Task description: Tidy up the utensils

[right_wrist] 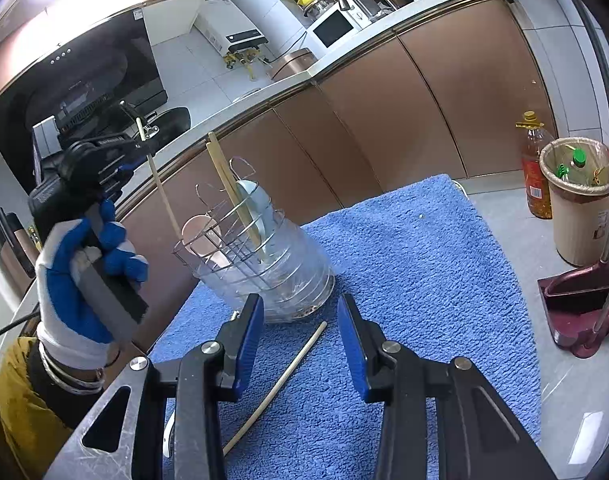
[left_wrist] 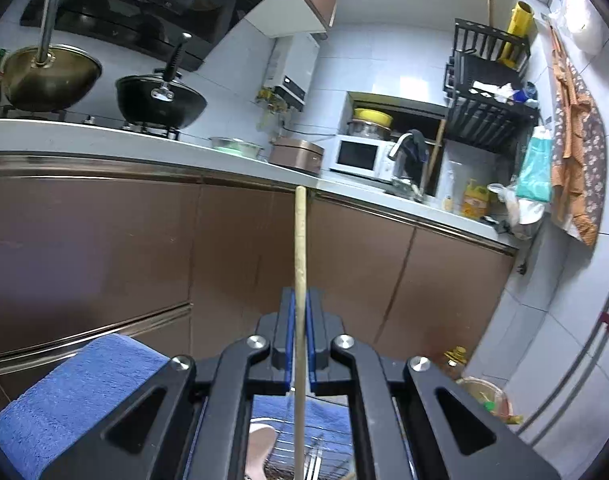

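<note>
Wooden chopstick point(left_wrist: 300, 264) is pinched by the left gripper point(left_wrist: 300, 320) above the wire holder point(right_wrist: 240, 236), awaiting lowering, while another chopstick point(right_wrist: 280, 380) lies on the towel point(right_wrist: 424, 260) before the spread right gripper point(right_wrist: 300, 320).

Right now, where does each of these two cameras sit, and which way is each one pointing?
Left wrist: sits on the left hand-held gripper, faces the kitchen cabinets and counter; its fingers pinch a chopstick.
Right wrist: sits on the right hand-held gripper, looks down over the blue towel at the utensil holder; its open fingers frame a loose chopstick, and the gloved left hand shows.
Shared: towel, holder, microwave, the held chopstick.
</note>
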Tool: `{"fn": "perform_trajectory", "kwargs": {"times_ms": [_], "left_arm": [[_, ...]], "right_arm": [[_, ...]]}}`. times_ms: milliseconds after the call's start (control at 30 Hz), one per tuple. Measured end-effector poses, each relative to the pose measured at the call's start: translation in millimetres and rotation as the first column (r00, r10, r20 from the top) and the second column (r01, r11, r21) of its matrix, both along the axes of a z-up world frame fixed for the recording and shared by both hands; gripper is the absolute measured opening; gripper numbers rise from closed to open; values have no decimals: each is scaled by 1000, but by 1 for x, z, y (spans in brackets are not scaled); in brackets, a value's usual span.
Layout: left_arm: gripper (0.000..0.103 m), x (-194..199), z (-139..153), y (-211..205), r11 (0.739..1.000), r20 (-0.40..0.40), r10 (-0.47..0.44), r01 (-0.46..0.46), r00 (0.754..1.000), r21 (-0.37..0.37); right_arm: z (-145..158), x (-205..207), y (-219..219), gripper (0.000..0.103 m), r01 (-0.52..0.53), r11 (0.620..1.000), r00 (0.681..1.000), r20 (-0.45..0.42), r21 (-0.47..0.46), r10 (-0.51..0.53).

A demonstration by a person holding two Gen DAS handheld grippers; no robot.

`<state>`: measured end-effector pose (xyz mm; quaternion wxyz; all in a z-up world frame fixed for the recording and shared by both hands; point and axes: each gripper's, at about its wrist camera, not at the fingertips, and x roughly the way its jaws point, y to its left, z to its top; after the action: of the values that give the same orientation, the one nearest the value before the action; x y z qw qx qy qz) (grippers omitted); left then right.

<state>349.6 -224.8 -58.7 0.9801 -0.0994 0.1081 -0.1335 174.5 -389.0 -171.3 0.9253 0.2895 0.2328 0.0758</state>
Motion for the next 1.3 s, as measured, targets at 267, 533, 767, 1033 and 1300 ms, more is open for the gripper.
{"fn": "perform_trajectory", "kwargs": {"times_ms": [267, 533, 767, 1033, 1300], "left_arm": [[4, 7, -19, -6, 997, 35, 67, -66, 997, -28], [33, -4, -46, 2, 999, -24, 45, -45, 999, -9], [46, -27, -35, 4, 988, -151, 1, 22, 988, 154], [56, -87, -33, 16, 936, -243, -2, 87, 970, 341], [67, -150, -11, 51, 907, -189, 43, 41, 981, 419]], "right_arm": [[-2, 2, 1, 37, -1, 1000, 1000, -6, -9, 1], [-1, 1, -1, 38, 7, 1000, 1000, -5, -19, -7], [4, 0, 1, 41, 21, 998, 1000, -8, -54, -22], [17, -17, 9, 45, 44, 994, 999, -24, -101, -46], [37, -43, 37, 47, 30, 987, 999, -38, -158, -37]]}}
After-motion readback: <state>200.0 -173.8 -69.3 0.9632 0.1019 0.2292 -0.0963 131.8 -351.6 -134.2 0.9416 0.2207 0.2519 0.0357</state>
